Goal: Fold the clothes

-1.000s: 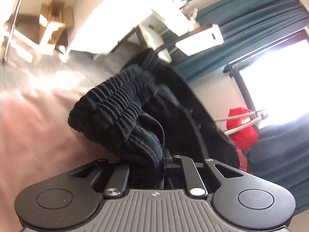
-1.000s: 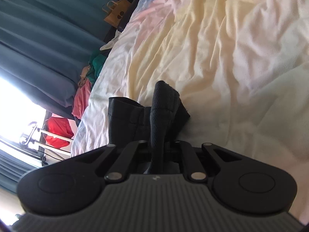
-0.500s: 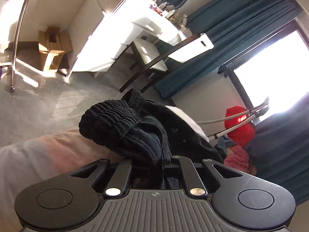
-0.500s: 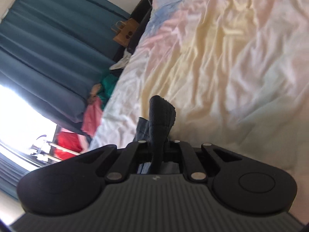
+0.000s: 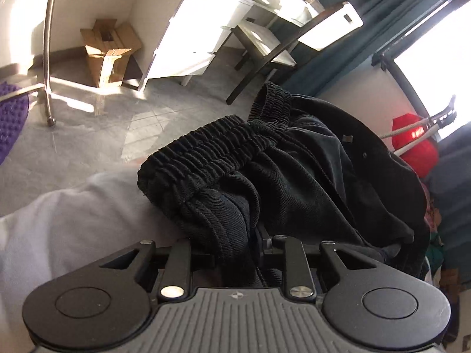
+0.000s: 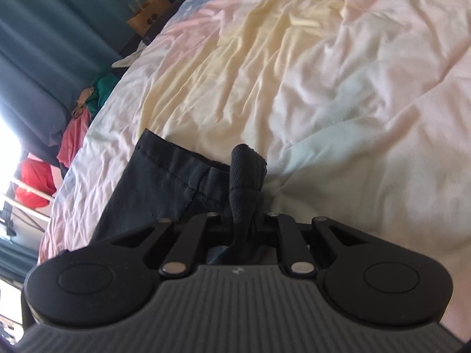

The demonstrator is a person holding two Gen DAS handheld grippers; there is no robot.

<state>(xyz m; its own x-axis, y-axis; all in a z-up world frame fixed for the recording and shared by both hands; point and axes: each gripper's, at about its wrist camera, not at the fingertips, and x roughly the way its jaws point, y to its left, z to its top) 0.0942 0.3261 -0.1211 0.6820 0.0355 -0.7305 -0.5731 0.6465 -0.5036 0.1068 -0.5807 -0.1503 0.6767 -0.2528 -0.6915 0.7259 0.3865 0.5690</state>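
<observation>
- Black trousers (image 5: 294,182): matt woven cloth with a fine twill rib; gathered elastic waistband, coarser ribbed.
- Trouser hem (image 6: 164,176): same matt cloth, stitched seam visible.
- Bedsheet (image 6: 323,73): soft matt cloth, creased, pastel-dyed.
- Left gripper (image 5: 235,253) and right gripper (image 6: 240,229): matt black plastic, ribbed grey housing, bright metal pins.
- Floor (image 5: 97,129): glossy tile.
- Box (image 5: 107,50): plain cardboard.

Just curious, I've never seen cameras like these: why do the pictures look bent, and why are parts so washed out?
Left wrist view: a fisheye lens bows the metal pole; the window and white desk blow out in sunlight, while the black pants stay dark. Right wrist view: the bedsheet is evenly lit and slightly soft; the window edge at left glares white.
</observation>
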